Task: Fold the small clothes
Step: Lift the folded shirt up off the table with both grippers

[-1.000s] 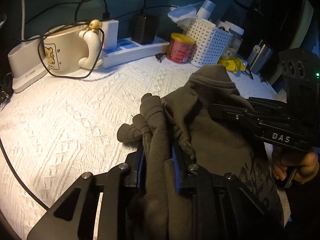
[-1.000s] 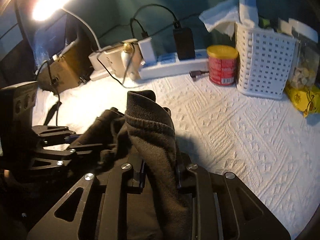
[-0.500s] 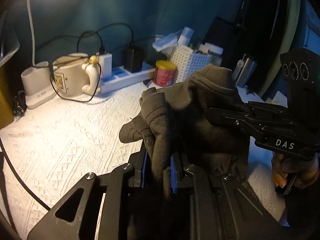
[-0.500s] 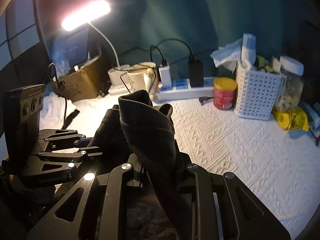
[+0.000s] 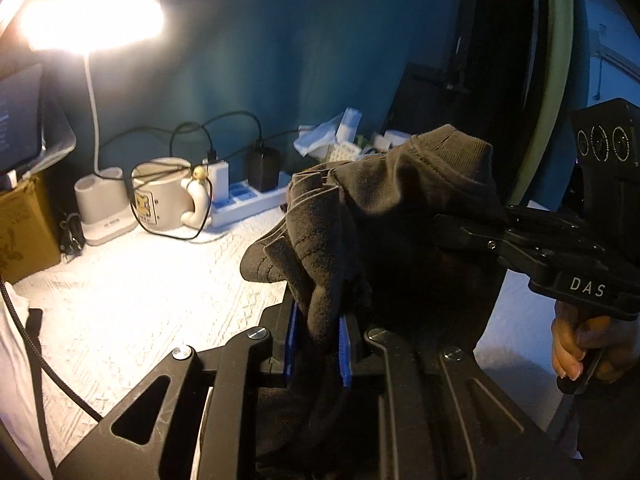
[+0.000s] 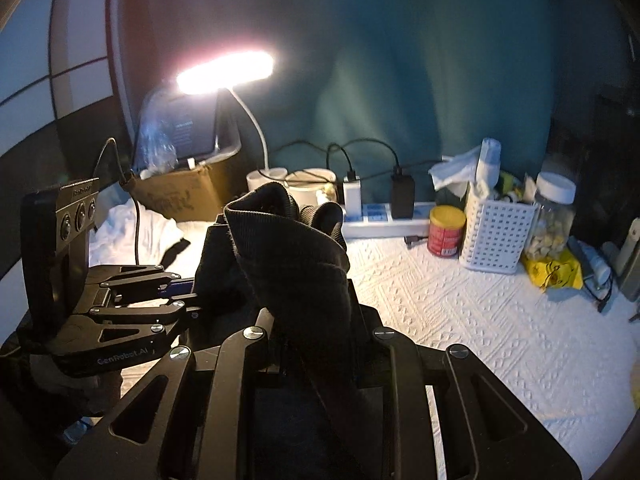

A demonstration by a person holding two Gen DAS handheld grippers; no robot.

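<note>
Lifted higher above white tabletop since earlier frame: dark garment, bunched, left hand-held gripper just tightened and clamped on one edge, right hand-held gripper gripping another; no fold visible yet, laying flat and folding remaining.

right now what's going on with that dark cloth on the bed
A person holds a gripper in each hand, and both are clamped on one dark garment. The left gripper pinches a bunched edge between its blue pads, its jaws having just closed a little further; the right gripper grips another fold. The garment is held up off the white bedspread, not yet folded. A lamp lights the scene.
</note>
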